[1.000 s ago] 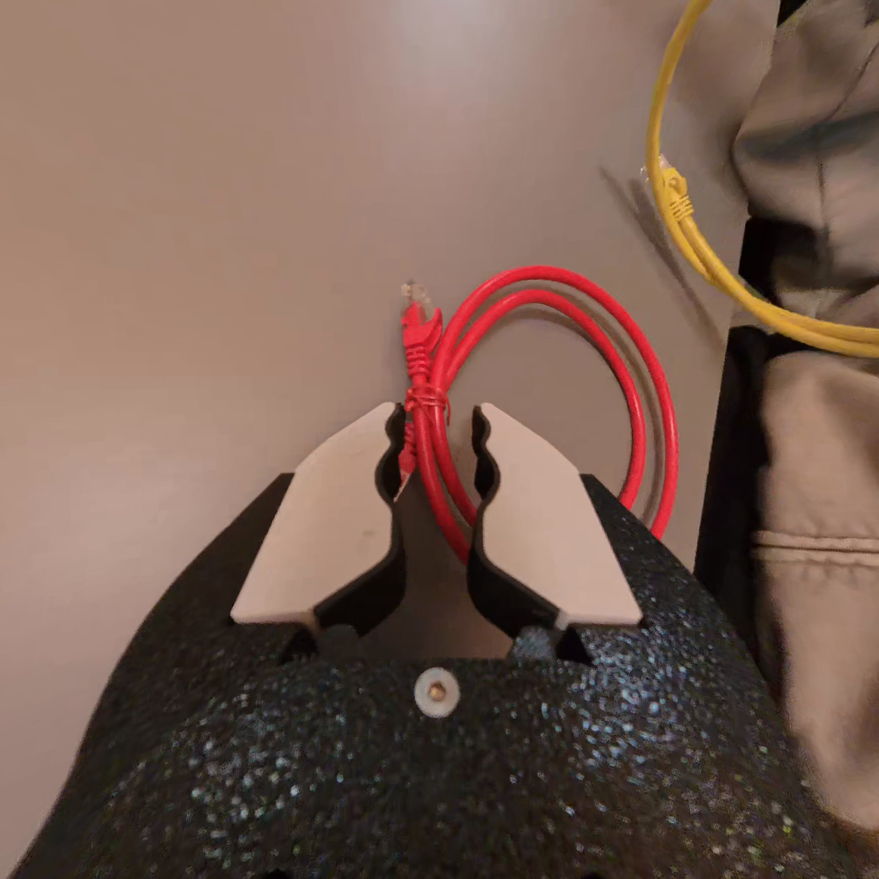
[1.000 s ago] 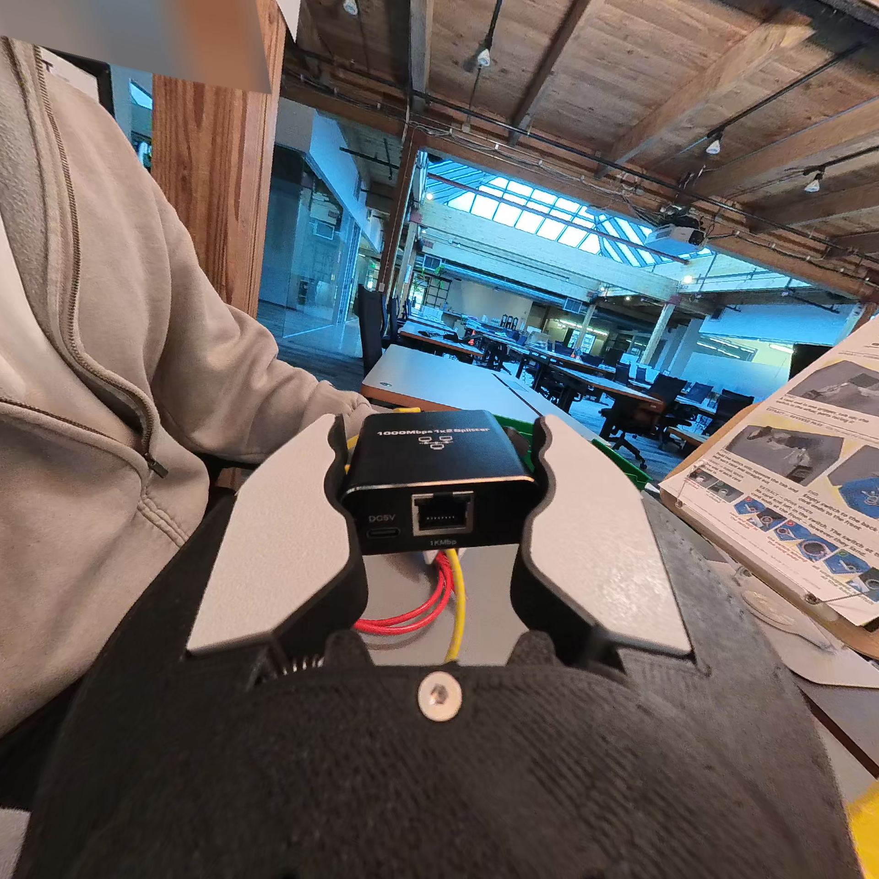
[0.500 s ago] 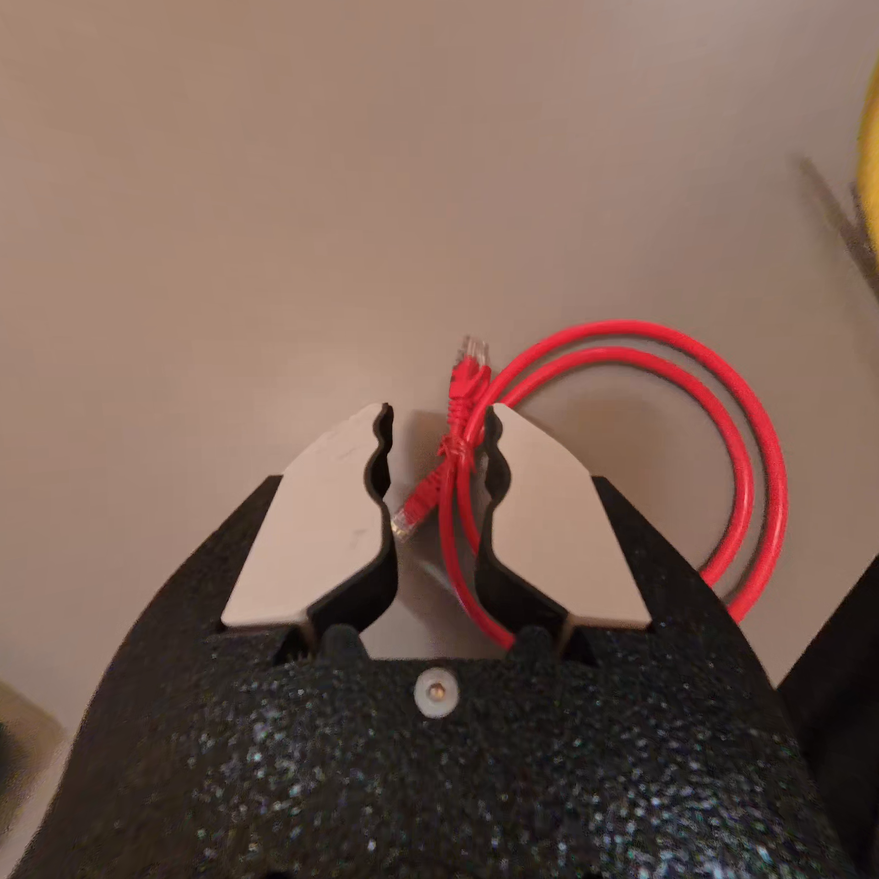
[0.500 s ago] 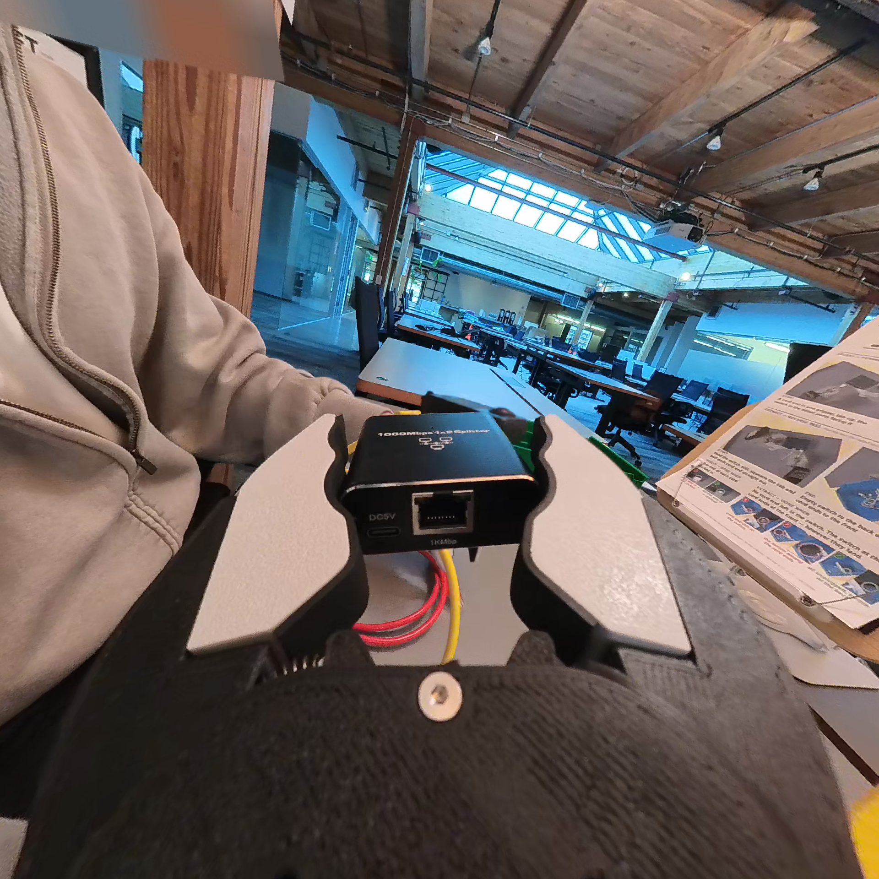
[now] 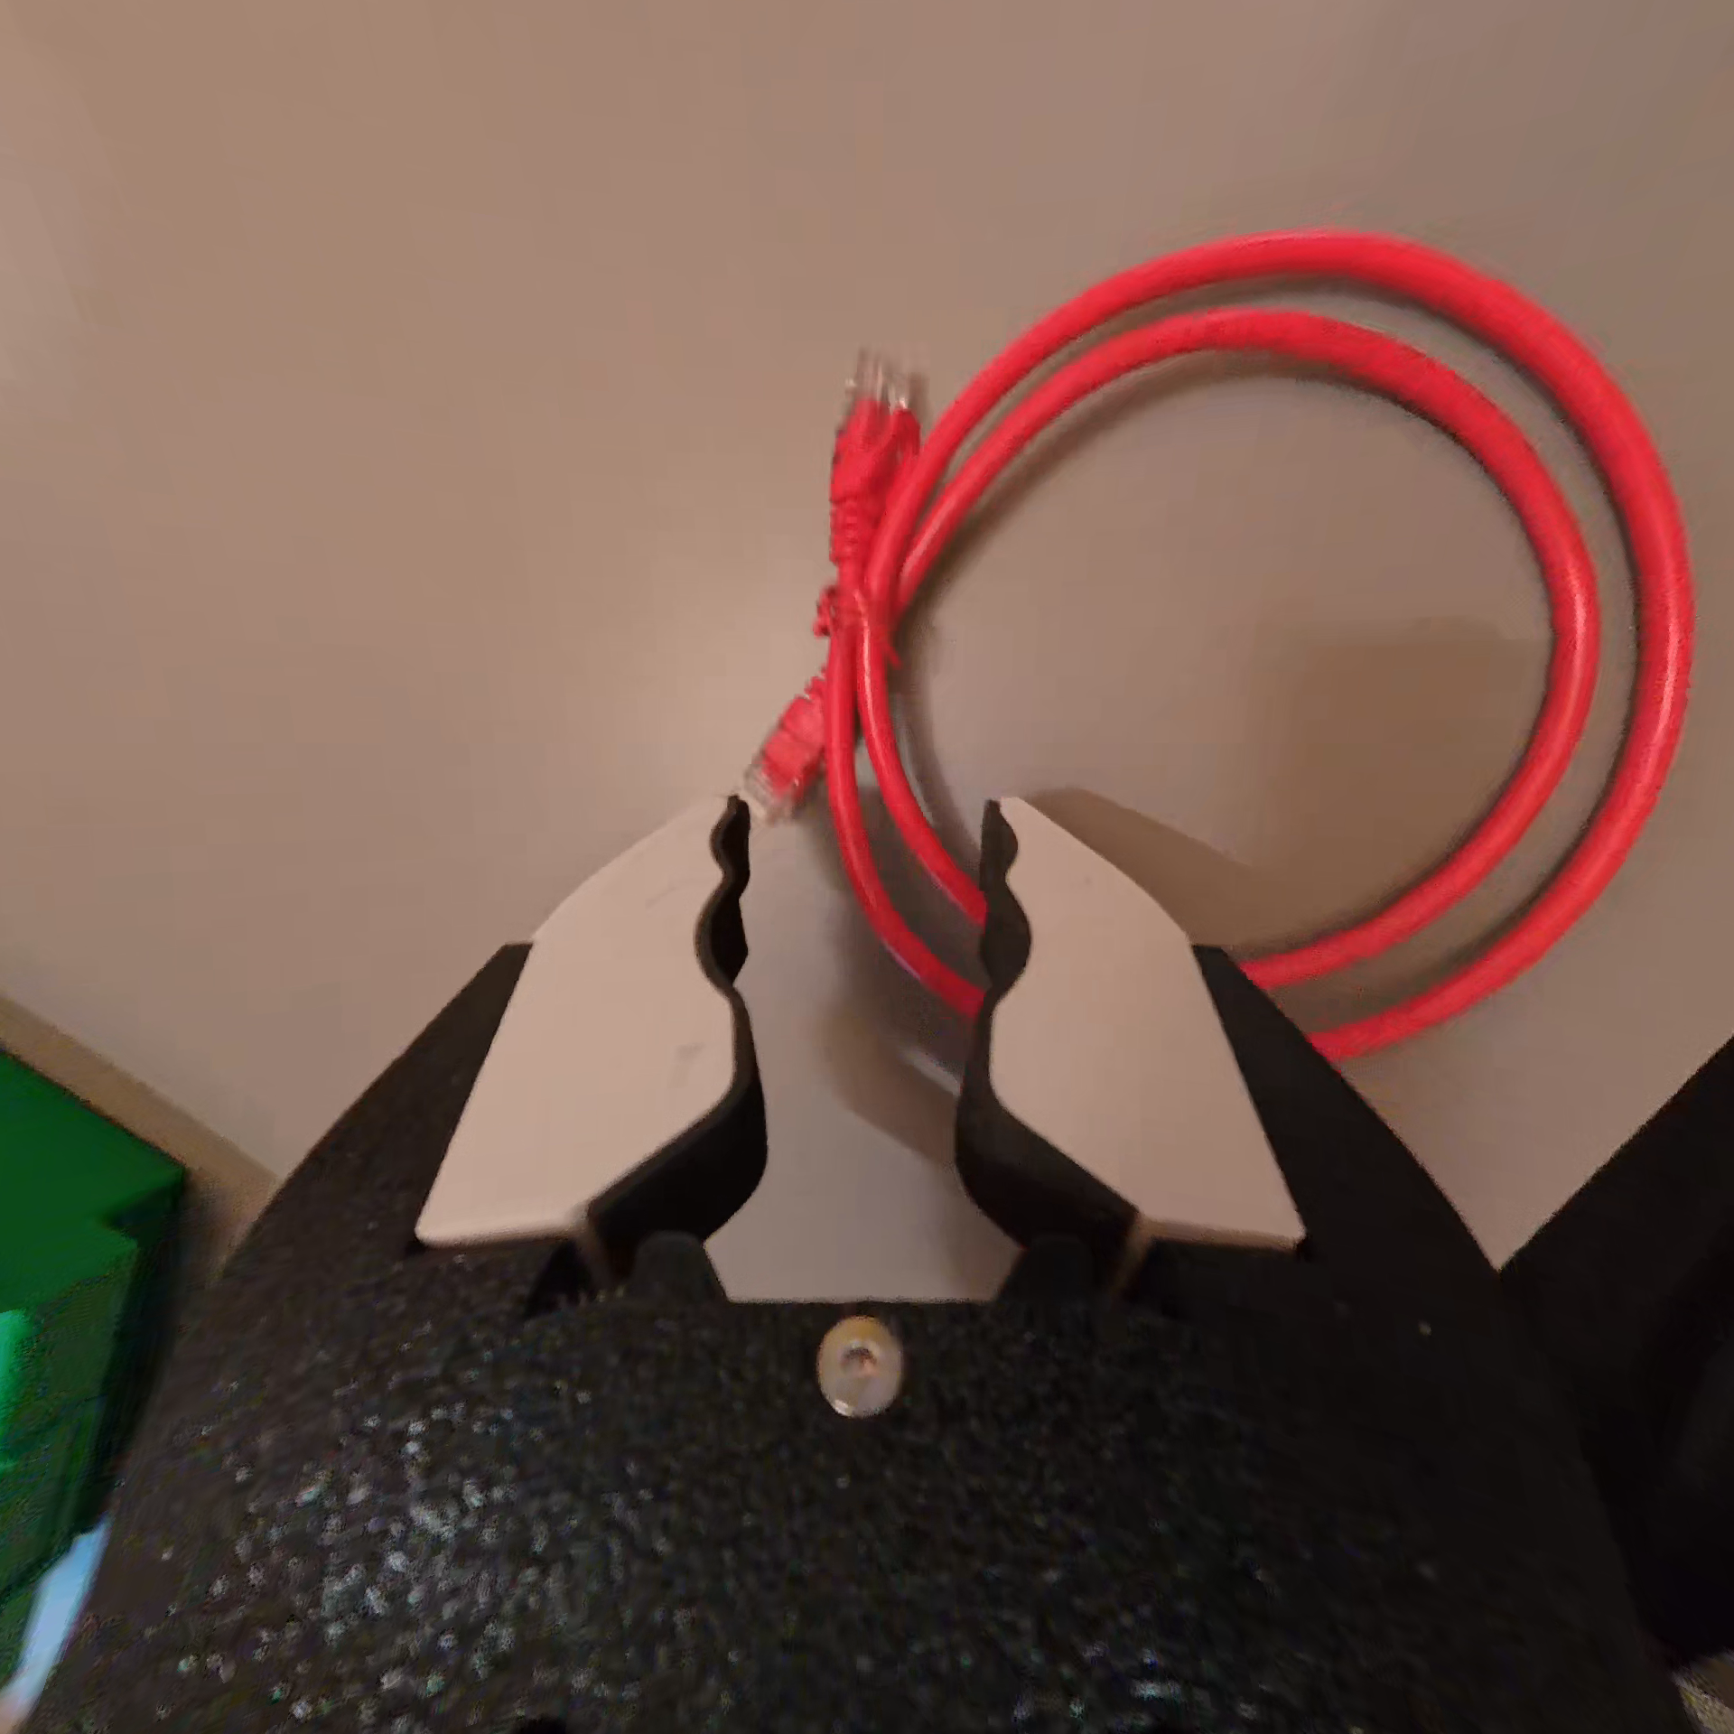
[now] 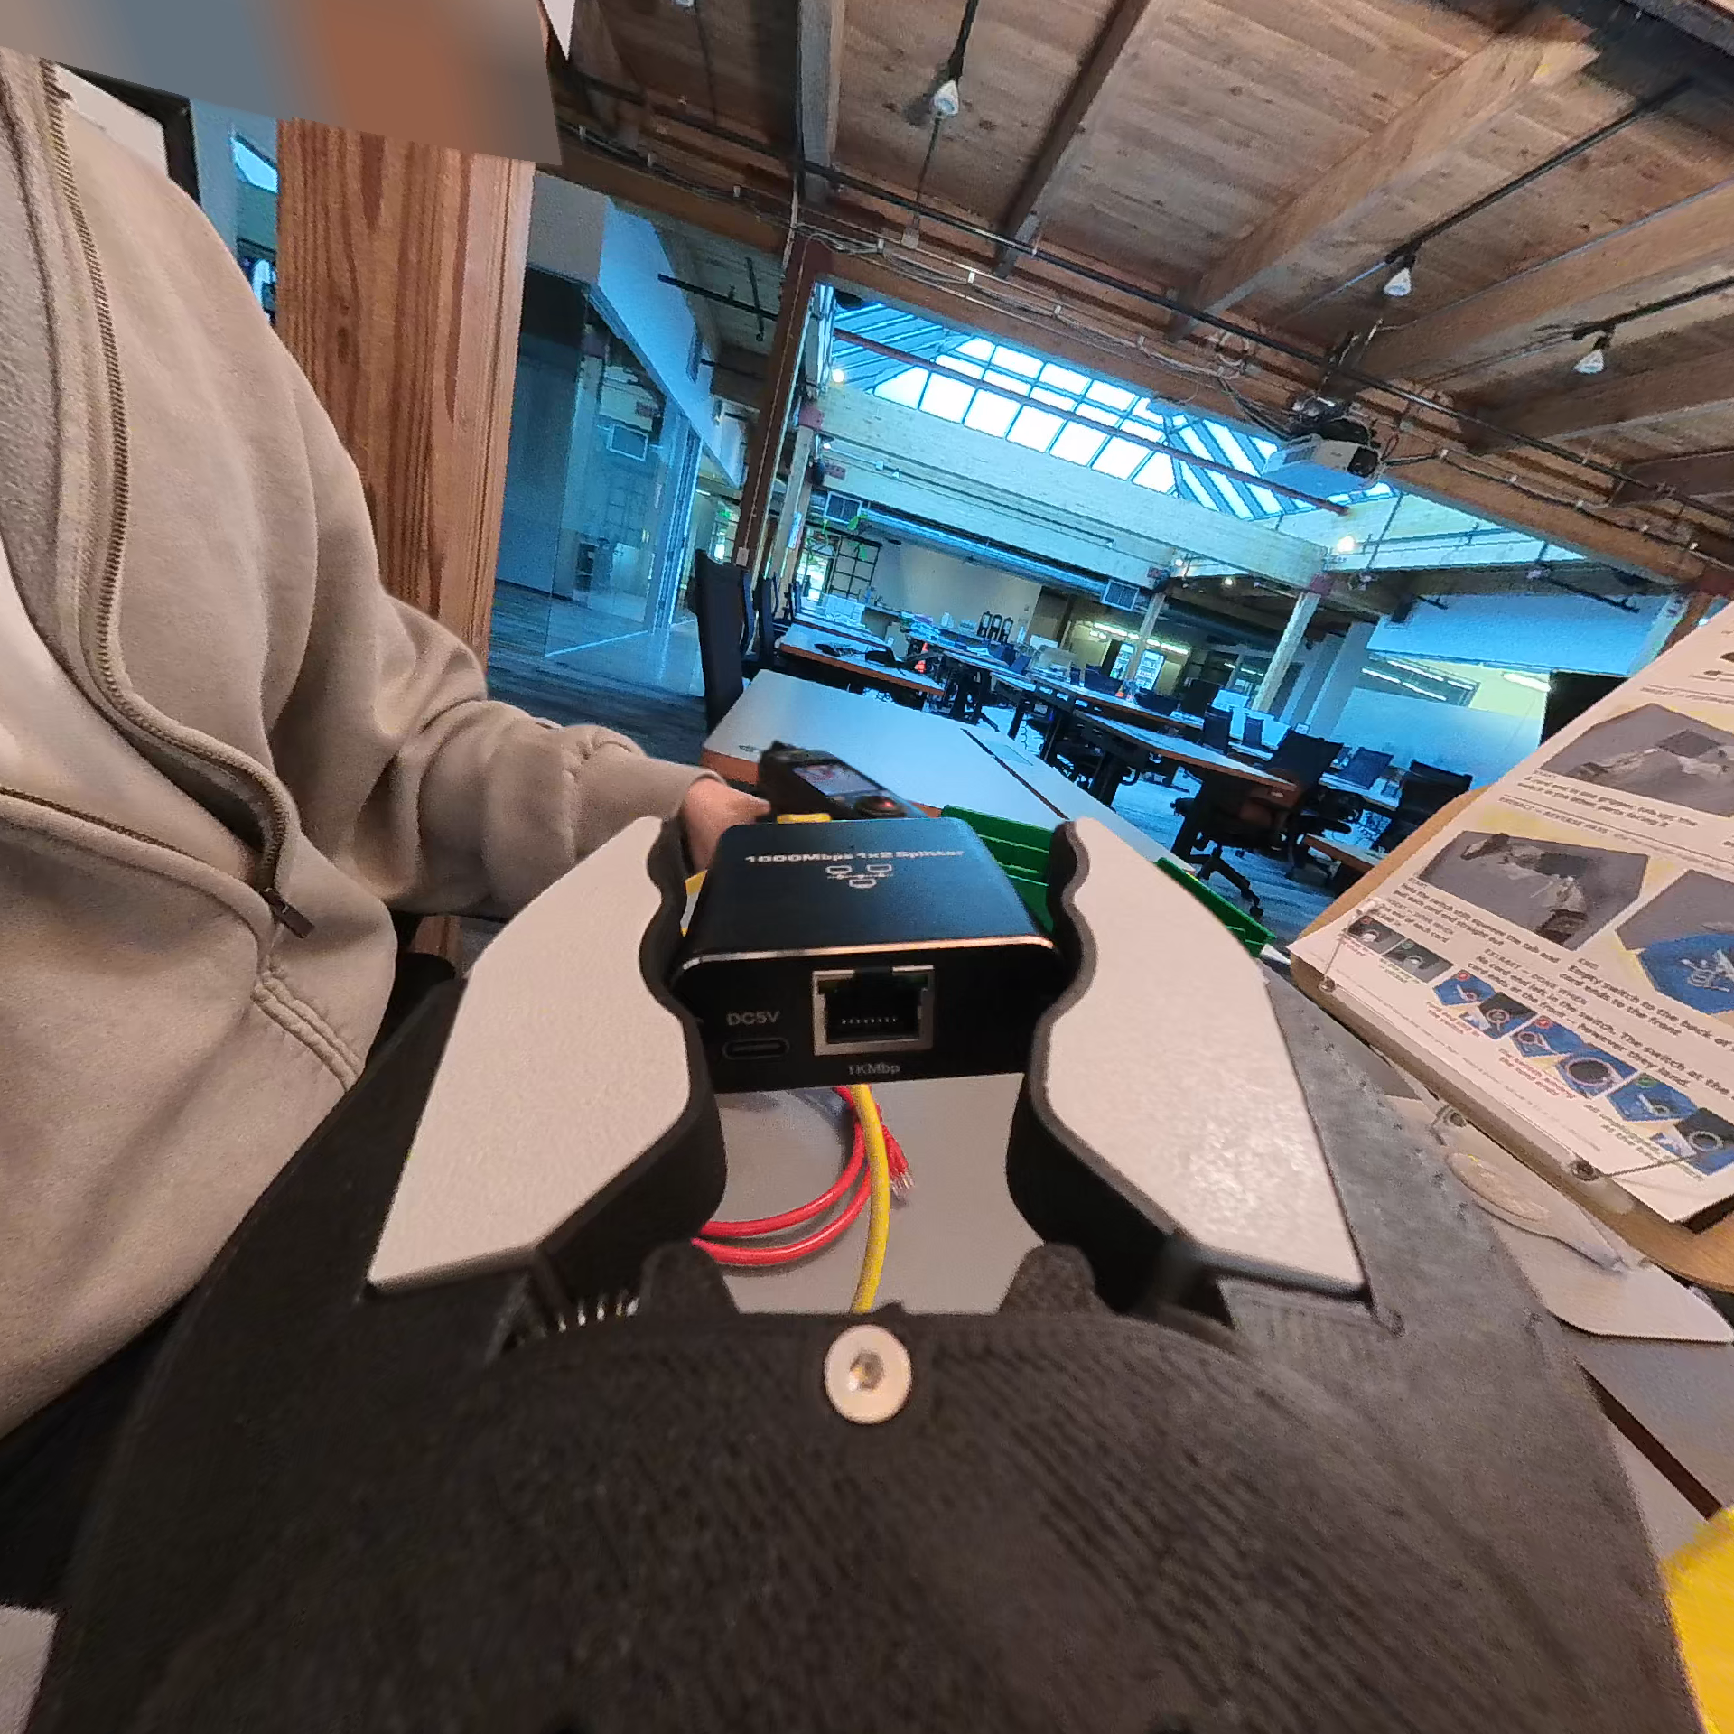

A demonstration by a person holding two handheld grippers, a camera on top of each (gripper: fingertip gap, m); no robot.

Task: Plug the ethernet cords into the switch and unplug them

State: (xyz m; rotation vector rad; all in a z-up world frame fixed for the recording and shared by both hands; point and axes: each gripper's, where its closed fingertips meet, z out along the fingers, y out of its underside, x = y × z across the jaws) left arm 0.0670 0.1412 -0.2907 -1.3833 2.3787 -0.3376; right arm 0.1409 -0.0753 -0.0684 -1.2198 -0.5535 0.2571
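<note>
A coiled red ethernet cord (image 5: 1464, 600) lies on the beige table (image 5: 375, 469), tied at its middle. One plug (image 5: 877, 403) points away; the other plug (image 5: 783, 751) lies just ahead of my left fingertip. My left gripper (image 5: 863, 816) is open, and a strand of the red cord runs between its fingers without being pinched. My right gripper (image 6: 863, 835) is shut on the black switch (image 6: 863, 901) and holds it above the table, with an empty port facing the camera. The red cord (image 6: 798, 1220) and a yellow cord (image 6: 877, 1192) lie beneath it.
A green bin (image 5: 56, 1220) sits at the lower left of the left wrist view and also shows behind the switch (image 6: 1013, 844). A person's sleeve (image 6: 422, 751) and hand (image 6: 722, 807) hold the other gripper behind the switch. An instruction sheet on a board (image 6: 1548, 938) leans at the right. Tip to tip, the grippers are about 30 cm apart. To the plug (image 5: 877, 403): left tips about 8 cm, right tips about 30 cm.
My left gripper has opened wider and drawn back and to the left, so the red cord's tie now lies ahead of the fingertips. The yellow cord has left its view. The right gripper still holds the switch.
</note>
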